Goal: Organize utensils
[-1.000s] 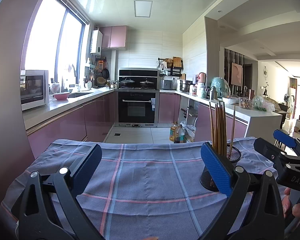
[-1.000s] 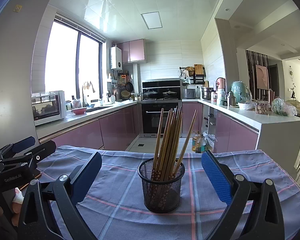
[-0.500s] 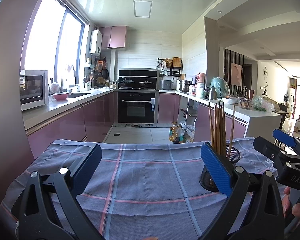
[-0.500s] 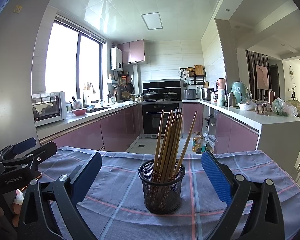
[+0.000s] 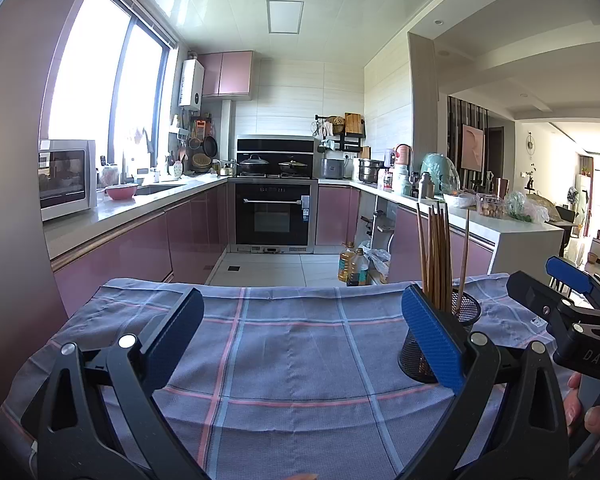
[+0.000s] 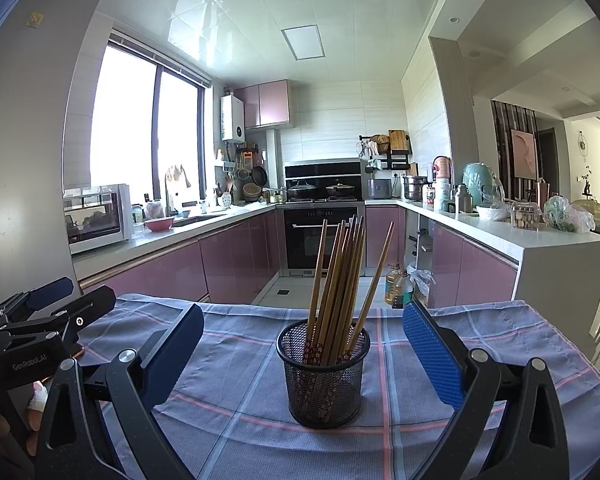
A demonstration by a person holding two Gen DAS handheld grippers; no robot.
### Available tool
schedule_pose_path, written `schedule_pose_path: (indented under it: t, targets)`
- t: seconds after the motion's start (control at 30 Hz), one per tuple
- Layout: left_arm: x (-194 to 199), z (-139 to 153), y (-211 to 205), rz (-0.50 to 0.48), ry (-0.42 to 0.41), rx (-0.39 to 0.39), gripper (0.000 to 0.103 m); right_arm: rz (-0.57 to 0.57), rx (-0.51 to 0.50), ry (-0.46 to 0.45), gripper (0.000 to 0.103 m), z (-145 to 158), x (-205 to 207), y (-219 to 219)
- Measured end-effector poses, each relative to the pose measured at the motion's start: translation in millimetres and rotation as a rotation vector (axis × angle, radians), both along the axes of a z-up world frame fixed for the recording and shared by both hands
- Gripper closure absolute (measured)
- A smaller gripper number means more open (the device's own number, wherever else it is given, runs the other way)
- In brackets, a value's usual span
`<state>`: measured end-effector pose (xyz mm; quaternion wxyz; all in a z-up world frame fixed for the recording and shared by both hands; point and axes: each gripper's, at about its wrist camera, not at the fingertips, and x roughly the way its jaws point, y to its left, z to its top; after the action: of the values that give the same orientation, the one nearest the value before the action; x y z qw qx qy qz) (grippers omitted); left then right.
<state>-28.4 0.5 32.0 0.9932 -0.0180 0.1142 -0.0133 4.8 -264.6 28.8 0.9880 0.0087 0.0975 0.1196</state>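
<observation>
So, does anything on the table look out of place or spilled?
Nothing stands out. The mesh holder stands upright on the checked cloth, the chopsticks all inside it, and both grippers are open and empty.

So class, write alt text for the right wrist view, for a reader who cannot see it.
A black wire-mesh cup full of upright wooden chopsticks stands on a blue-grey checked tablecloth, centred ahead of the open right gripper, whose blue-padded fingers touch nothing. The left gripper shows at the left edge; a kitchen with pink cabinets lies behind.
</observation>
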Motion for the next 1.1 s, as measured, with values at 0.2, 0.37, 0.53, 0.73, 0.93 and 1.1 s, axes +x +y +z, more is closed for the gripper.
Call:
schedule_pose_path:
  t: [0.2,0.37,0.53,0.73,0.93,1.1]
  targets:
    - [-0.2,-0.4,-0.3,0.000,0.001,0.000,0.006,-0.001,0.000,0.002,0.006,0.1,0.0,0.4]
    - [-0.5,-0.3,0.1,0.000,0.001,-0.004,0.006,-0.001,0.001,0.000,0.006,-0.4,-0.2,-0.4]
    - [-0.6,-0.3,-0.2,-0.001,0.001,-0.002,0.006,-0.002,0.001,0.000,0.006,-0.6,-0.3,-0.3]
    - [-1.1,-0.7,-0.4,-0.001,0.002,-0.002,0.006,-0.001,0.001,0.001,0.006,-1.3,-0.8,-0.4]
    - [-0.9,-0.6,-0.7,-0.002,0.003,-0.002,0.006,-0.002,0.004,0.001,0.006,-1.8,-1.0,0.0]
    - [-1.3,-1.4,-0.7,-0.003,0.006,0.000,0.006,-0.001,0.006,0.002,0.006,-2.3,-1.0,-0.1]
